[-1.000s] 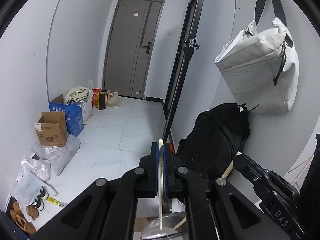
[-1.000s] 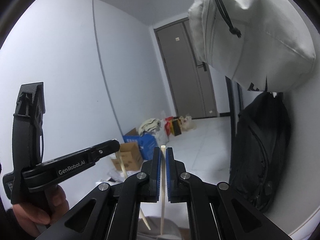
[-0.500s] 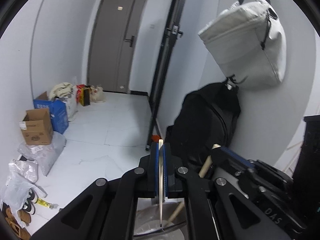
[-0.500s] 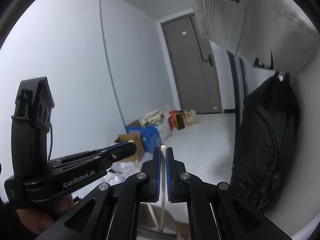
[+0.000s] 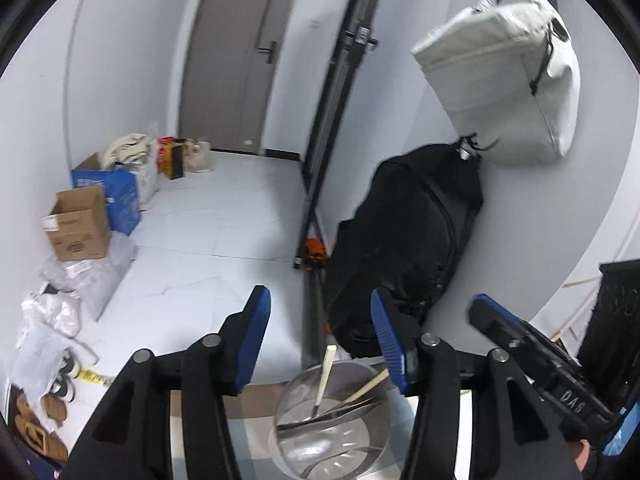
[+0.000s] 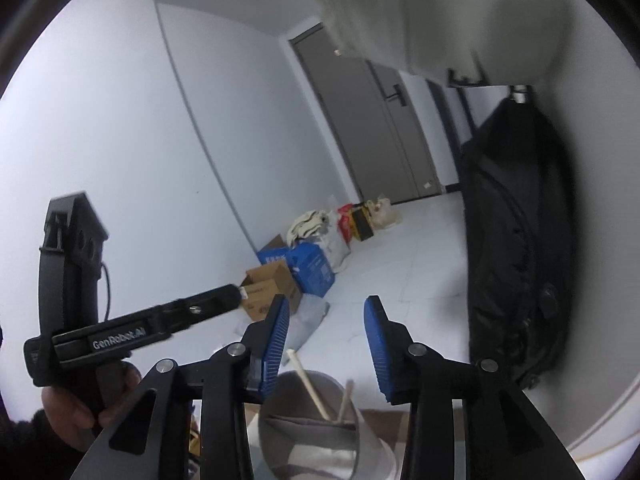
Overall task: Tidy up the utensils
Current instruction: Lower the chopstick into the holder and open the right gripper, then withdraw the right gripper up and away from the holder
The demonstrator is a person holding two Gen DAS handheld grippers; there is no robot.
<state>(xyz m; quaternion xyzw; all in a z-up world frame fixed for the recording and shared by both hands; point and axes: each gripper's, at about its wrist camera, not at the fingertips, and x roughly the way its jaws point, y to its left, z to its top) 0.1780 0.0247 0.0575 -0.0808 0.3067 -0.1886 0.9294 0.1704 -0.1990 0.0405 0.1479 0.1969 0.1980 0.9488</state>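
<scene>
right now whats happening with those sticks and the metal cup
A person holds a gripper in each hand above a metal cup. The left gripper and right gripper are both opening with nothing between their blue pads. Two wooden chopsticks stand leaning inside the cup, free of both grippers.

Two pale wooden chopsticks (image 5: 325, 376) stand tilted inside a round metal holder (image 5: 332, 420), their lower ends down in it and their tops leaning apart, one toward the far left, the other (image 5: 366, 388) toward the right. The holder's wall looks shiny and perhaps perforated near its base.
</scene>
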